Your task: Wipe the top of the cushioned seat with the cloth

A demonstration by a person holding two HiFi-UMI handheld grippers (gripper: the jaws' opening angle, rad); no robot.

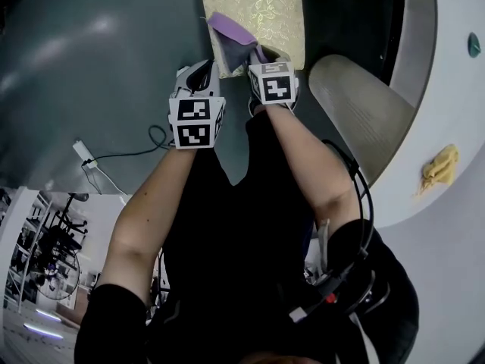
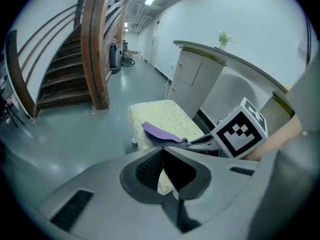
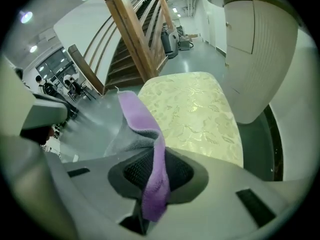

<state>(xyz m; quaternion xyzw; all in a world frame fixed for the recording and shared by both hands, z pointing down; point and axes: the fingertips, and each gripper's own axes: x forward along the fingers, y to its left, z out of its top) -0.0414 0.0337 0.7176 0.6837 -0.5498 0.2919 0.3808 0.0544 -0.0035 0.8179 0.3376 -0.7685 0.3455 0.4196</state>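
Note:
The cushioned seat (image 1: 258, 10) is a pale yellow patterned pad on the floor ahead of me. My right gripper (image 1: 258, 53) is shut on a purple and grey cloth (image 1: 232, 38), which hangs over the seat's near edge. In the right gripper view the cloth (image 3: 144, 126) rises from the shut jaws of the right gripper (image 3: 156, 160), in front of the seat (image 3: 195, 116). My left gripper (image 1: 203, 70) hovers just left of the seat and is shut on nothing. The left gripper view shows the left gripper (image 2: 162, 158), the seat (image 2: 167, 116), the cloth (image 2: 159, 132) and the right gripper's marker cube (image 2: 241, 129).
A curved white counter (image 1: 447, 89) wraps the right side, with a yellow object (image 1: 439, 167) on it. Its rounded cabinet wall (image 3: 255, 49) stands close beside the seat. A power strip and cable (image 1: 87, 158) lie on the grey floor at left. Wooden stairs (image 2: 75, 59) rise behind.

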